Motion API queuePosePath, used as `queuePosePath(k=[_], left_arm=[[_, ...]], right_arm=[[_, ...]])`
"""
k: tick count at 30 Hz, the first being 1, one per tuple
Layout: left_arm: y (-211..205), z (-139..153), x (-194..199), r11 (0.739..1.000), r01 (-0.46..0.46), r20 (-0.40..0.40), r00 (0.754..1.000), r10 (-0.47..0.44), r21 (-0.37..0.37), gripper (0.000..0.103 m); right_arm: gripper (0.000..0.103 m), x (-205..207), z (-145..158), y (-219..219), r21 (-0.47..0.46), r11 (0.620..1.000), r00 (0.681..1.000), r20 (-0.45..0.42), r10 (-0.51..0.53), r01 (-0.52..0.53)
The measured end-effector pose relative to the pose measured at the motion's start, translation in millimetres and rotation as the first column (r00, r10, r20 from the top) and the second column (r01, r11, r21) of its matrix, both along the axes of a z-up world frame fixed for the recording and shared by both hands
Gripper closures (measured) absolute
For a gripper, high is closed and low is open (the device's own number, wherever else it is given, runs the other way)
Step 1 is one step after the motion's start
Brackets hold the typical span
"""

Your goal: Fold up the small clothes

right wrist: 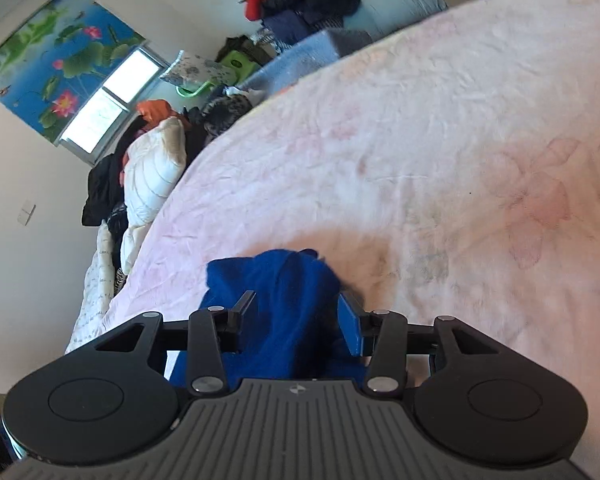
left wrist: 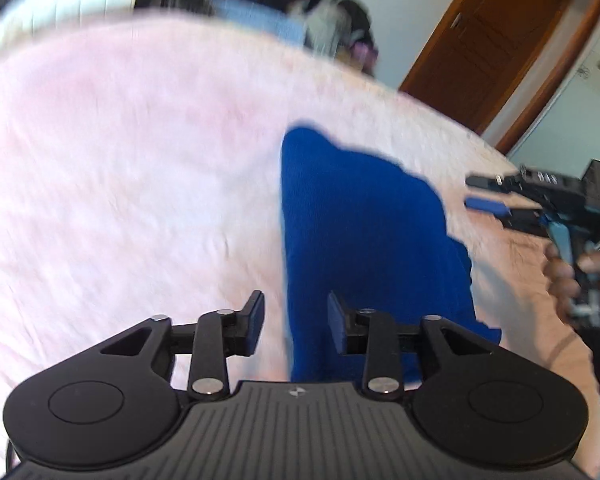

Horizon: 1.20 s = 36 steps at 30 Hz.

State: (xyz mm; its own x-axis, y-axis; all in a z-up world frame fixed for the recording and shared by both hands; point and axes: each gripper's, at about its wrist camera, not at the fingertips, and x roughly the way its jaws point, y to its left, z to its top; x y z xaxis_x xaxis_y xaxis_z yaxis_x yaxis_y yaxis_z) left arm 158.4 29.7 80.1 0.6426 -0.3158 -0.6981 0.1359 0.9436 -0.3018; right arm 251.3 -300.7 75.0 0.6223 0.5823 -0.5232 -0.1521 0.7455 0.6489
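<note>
Fingers (left wrist: 256,322) parted over blue garment (left wrist: 360,220), door (left wrist: 496,36) left view only, window (right wrist: 112,100) right only

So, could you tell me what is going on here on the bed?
A person is folding a small blue garment on a pink bedsheet, with handheld tongs in each hand. The left tongs are open with nothing pinched; the garment lies just ahead of them. The right tongs are open too, with blue cloth lying loose between the pads. The garment lies bunched on the sheet rather than neatly flat.
</note>
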Motion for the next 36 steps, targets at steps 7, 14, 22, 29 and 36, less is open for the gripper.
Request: queuePosePath(k=[7, 14, 22, 29, 36], left_arm=[[-86.9, -16.2, 1.9, 0.952, 0.092, 0.142, 0.980, -0.138, 0.291, 0.031], [-94.4, -65.3, 12.3, 0.951, 0.120, 0.039, 0.990, -0.137, 0.286, 0.030], [-96.1, -64.8, 10.0, 0.950, 0.124, 0.036, 0.989, -0.140, 0.285, 0.030], [-100.6, -66.0, 7.3, 0.948, 0.103, 0.055, 0.991, -0.125, 0.300, 0.030], [-98.0, -68.3, 3.3, 0.955, 0.097, 0.071, 0.990, -0.121, 0.282, 0.030]], right_arm=[[0.044, -66.6, -11.8, 78.6, -0.078, 0.995, 0.998, 0.038, 0.057, -0.054], [0.080, -70.5, -65.0, 76.3, -0.079, 0.997, 0.997, -0.076, 0.018, -0.024], [0.079, -77.7, -37.2, 63.5, -0.064, 0.997, 0.998, -0.048, -0.040, 0.036], [0.027, -24.3, -3.3, 88.4, -0.055, 0.998, 0.999, 0.006, 0.040, -0.040], [0.058, -8.0, -54.3, 80.9, -0.071, 0.997, 0.996, -0.084, 0.000, -0.006]])
